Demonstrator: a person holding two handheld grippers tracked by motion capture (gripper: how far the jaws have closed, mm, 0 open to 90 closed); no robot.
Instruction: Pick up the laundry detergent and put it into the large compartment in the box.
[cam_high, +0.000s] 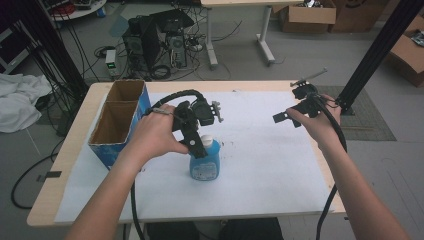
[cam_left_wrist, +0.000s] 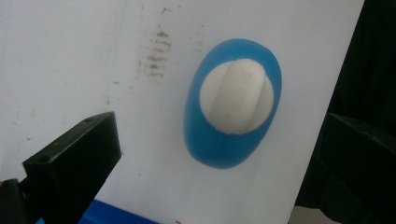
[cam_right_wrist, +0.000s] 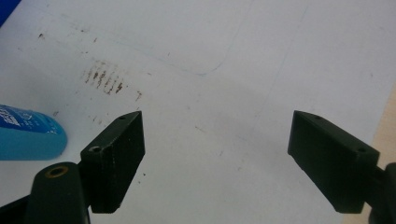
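A blue bottle (cam_high: 205, 164) with a white cap (cam_left_wrist: 236, 95) stands upright on the white paper, a little left of the table's middle. My left gripper (cam_high: 199, 142) hangs just above it and points straight down. In the left gripper view, my left gripper (cam_left_wrist: 217, 140) is open, with one black jaw on each side of the cap and neither touching it. My right gripper (cam_high: 290, 106) is held above the right part of the paper, well apart from the bottle. In its own view, my right gripper (cam_right_wrist: 217, 135) is open with nothing between its jaws, and the bottle (cam_right_wrist: 28, 137) shows at the left edge.
A blue cardboard box (cam_high: 119, 122) with two open compartments stands at the table's left side. White paper (cam_high: 270, 165) covers most of the tabletop and carries a brown smudge (cam_right_wrist: 105, 77). A black frame post (cam_high: 372, 55) rises past the back right corner.
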